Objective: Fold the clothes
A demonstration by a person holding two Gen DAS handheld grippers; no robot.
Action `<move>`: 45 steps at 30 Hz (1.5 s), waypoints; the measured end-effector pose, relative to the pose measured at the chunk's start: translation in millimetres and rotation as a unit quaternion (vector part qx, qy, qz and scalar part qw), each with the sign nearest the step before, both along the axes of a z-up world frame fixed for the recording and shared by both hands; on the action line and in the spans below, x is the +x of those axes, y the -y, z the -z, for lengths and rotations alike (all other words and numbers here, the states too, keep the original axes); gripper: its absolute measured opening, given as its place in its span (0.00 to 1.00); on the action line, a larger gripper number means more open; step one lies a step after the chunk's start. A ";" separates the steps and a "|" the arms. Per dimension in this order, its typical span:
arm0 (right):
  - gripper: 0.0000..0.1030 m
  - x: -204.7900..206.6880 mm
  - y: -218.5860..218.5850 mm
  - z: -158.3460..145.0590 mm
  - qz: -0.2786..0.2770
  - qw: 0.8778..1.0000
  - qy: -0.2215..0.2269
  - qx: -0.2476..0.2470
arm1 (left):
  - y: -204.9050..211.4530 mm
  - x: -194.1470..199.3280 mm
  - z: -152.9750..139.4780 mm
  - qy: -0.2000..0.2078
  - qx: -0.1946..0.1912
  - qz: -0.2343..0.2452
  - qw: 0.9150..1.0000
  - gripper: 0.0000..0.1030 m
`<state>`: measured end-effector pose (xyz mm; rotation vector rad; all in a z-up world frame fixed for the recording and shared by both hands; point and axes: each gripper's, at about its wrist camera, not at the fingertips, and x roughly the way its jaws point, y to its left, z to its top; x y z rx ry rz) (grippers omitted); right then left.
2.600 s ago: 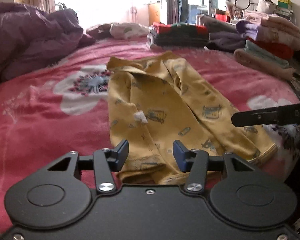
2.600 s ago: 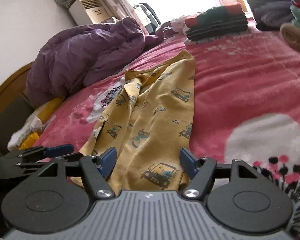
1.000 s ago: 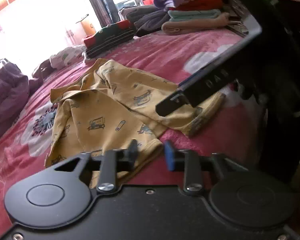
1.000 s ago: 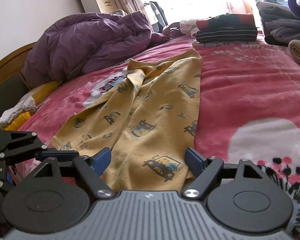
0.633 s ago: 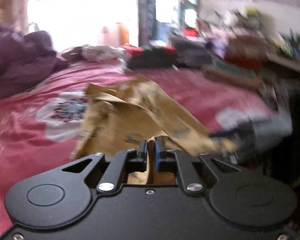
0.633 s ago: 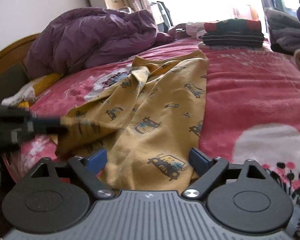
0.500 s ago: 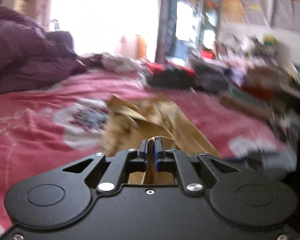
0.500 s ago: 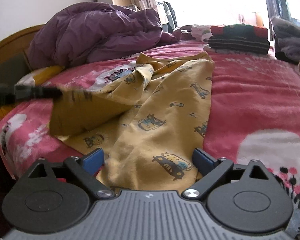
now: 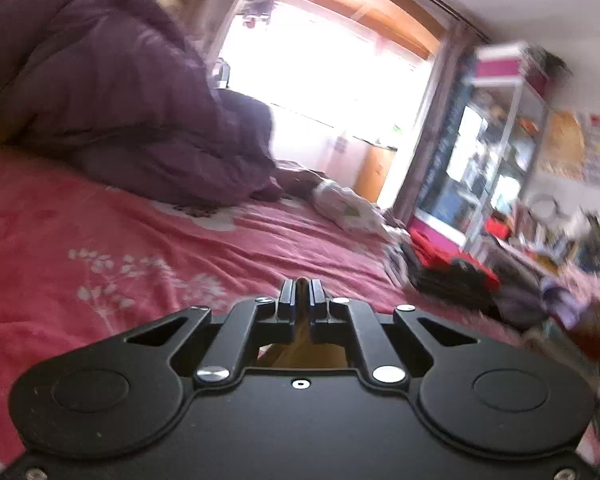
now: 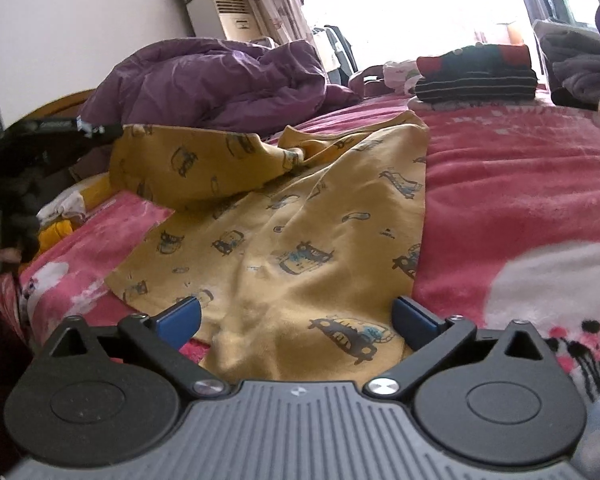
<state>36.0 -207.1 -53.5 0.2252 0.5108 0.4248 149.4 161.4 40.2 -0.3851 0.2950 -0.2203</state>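
A yellow garment (image 10: 300, 240) printed with small blue cars lies on the pink floral bedspread (image 10: 520, 184). My left gripper (image 9: 301, 292) is shut on an edge of the yellow garment (image 9: 300, 344), a strip of cloth showing between its fingers. In the right wrist view the left gripper (image 10: 100, 128) holds a flap of the garment lifted at the left, above the bed. My right gripper (image 10: 296, 316) stands open low over the garment's near hem, its blue pads (image 10: 180, 314) on either side of the cloth.
A purple duvet (image 10: 220, 76) is heaped at the far left of the bed. Folded dark and red clothes (image 10: 476, 72) are stacked at the far end, grey ones (image 10: 580, 68) at the right. Small clothes (image 10: 64, 216) lie off the bed's left edge.
My left gripper closed on the garment's edge and lifted it up and leftward, raising a flap. The right gripper has stayed open over the near hem.
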 end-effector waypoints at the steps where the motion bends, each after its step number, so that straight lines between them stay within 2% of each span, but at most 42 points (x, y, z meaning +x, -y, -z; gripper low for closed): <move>1: 1.00 -0.1 -1.3 0.2 -0.001 1.000 0.001 -0.004 | -6.7 5.6 0.7 -0.001 -0.008 -0.009 1.000 0.04; 10: 1.00 0.2 -4.1 0.8 -0.001 1.000 0.004 -0.014 | -65.0 27.6 28.1 -0.041 -0.092 -0.081 0.992 0.04; 15: 1.00 -0.9 -5.4 1.1 0.000 1.000 0.005 -0.018 | -85.6 33.1 32.2 -0.042 -0.115 -0.106 0.987 0.04; 19: 1.00 -1.6 -5.8 1.1 -0.001 1.000 0.006 -0.021 | -102.2 40.9 37.7 -0.054 -0.122 -0.135 0.982 0.03; 27: 1.00 -1.4 -7.4 1.3 -0.001 1.000 0.007 -0.029 | -120.7 53.2 50.2 -0.093 -0.110 -0.182 0.973 0.03; 29: 1.00 -0.9 -7.8 1.5 -0.001 0.999 0.007 -0.031 | -125.5 51.1 50.2 -0.093 -0.109 -0.196 0.970 0.00; 32: 1.00 -0.7 -7.9 1.6 -0.001 0.999 0.007 -0.033 | -132.6 46.8 49.5 -0.092 -0.108 -0.216 0.966 0.00; 36: 1.00 -0.5 -8.1 1.6 -0.002 0.999 0.007 -0.035 | -134.3 47.6 52.8 -0.116 -0.113 -0.213 0.964 0.00; 37: 1.00 -0.5 -8.2 1.5 -0.002 0.999 0.007 -0.035 | -133.7 48.7 53.6 -0.125 -0.113 -0.209 0.963 0.06; 38: 1.00 -0.5 -8.4 1.5 -0.002 0.999 0.007 -0.036 | -133.2 49.5 54.5 -0.133 -0.113 -0.207 0.963 0.29; 39: 1.00 -0.5 -8.6 1.4 -0.002 0.999 0.007 -0.036 | -133.1 48.8 55.6 -0.139 -0.115 -0.206 0.962 0.45; 40: 1.00 -0.5 -8.7 1.3 -0.002 0.999 0.007 -0.037 | -132.7 46.4 55.6 -0.139 -0.117 -0.206 0.962 0.69; 45: 1.00 -0.9 -9.3 1.1 -0.001 0.999 0.007 -0.039 | -128.5 44.2 57.6 -0.156 -0.105 -0.184 0.965 0.70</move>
